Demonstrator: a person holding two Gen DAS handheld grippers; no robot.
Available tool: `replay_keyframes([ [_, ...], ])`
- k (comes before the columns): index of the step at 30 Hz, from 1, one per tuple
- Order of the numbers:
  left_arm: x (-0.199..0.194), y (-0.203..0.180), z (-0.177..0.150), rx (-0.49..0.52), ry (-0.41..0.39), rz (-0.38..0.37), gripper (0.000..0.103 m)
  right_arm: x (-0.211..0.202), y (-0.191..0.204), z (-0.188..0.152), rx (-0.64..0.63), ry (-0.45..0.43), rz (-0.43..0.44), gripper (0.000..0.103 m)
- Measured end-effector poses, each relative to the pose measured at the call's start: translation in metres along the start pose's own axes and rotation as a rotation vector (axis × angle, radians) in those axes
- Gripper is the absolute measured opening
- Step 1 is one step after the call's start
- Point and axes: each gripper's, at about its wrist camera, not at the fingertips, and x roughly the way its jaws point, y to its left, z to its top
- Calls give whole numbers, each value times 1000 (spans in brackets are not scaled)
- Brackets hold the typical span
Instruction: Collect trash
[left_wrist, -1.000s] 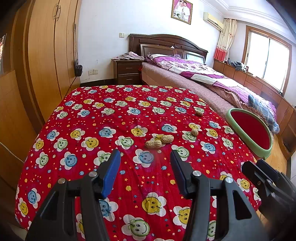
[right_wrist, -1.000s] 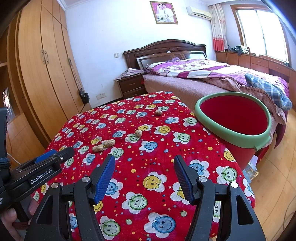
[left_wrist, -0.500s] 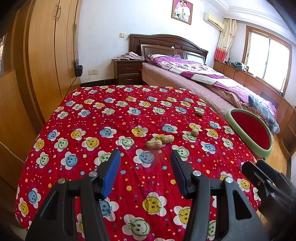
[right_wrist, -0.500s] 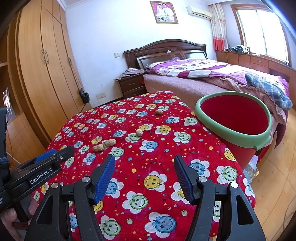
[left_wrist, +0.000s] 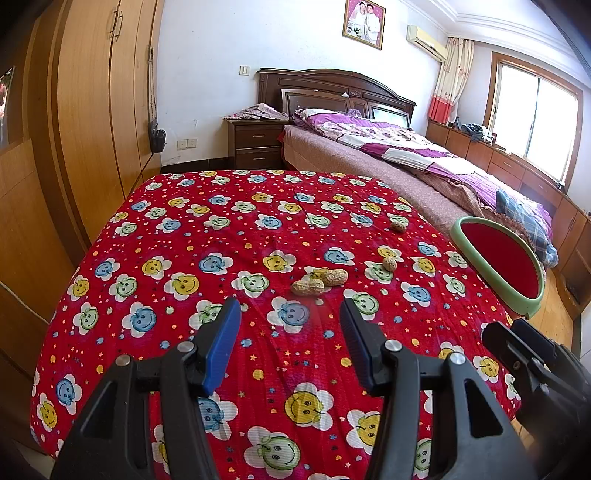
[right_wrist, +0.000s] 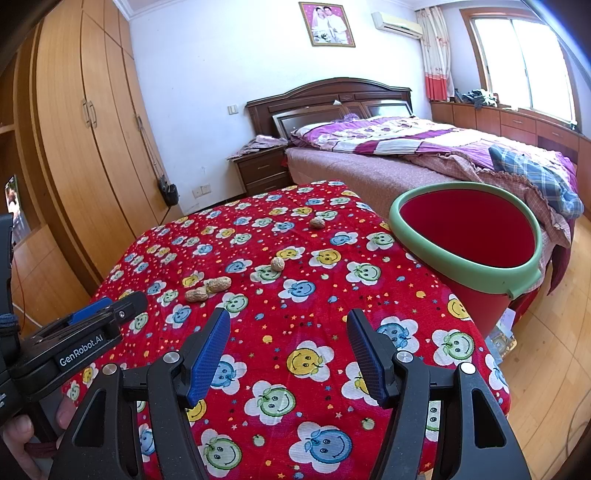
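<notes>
Two peanut shells (left_wrist: 319, 282) are lying side by side, touching, near the middle of a table draped in a red cloth (left_wrist: 177, 236) printed with smiling flowers. A yellowish scrap is sitting right against them on the far side. A rounder nut shell (left_wrist: 389, 263) is resting a little farther back and to the right of the pair, and another nut shell (left_wrist: 398, 226) is lying beyond that, close to the cloth's far right edge. In the right wrist view the same pair (right_wrist: 208, 289) is showing left of centre, with the rounder shells (right_wrist: 277, 264) trailing away toward the far corner.

A red bin with a pale green rim (right_wrist: 517, 275) is standing off the table's right side, just beside the cloth's edge, its mouth facing up and nothing visible inside it.

The left gripper (left_wrist: 290, 336) is hovering above the cloth just short of the peanut shells, its blue-padded fingers (left_wrist: 221, 347) standing spread apart with nothing between them. The right gripper (right_wrist: 288, 345) is hanging over the near right part of the table, fingers likewise spread and gripping nothing, well apart from the shells.

Behind the table a bed (left_wrist: 406, 155) with a purple quilt is running along the right, a nightstand (left_wrist: 255, 142) is sitting by the headboard, and a wooden wardrobe (left_wrist: 96, 110) is filling the left wall
</notes>
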Motion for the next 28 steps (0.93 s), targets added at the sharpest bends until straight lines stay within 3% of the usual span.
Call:
replay_keyframes([
  [28, 0, 0, -1, -2, 0, 1, 56, -1, 1, -2, 5, -3, -1, 67],
])
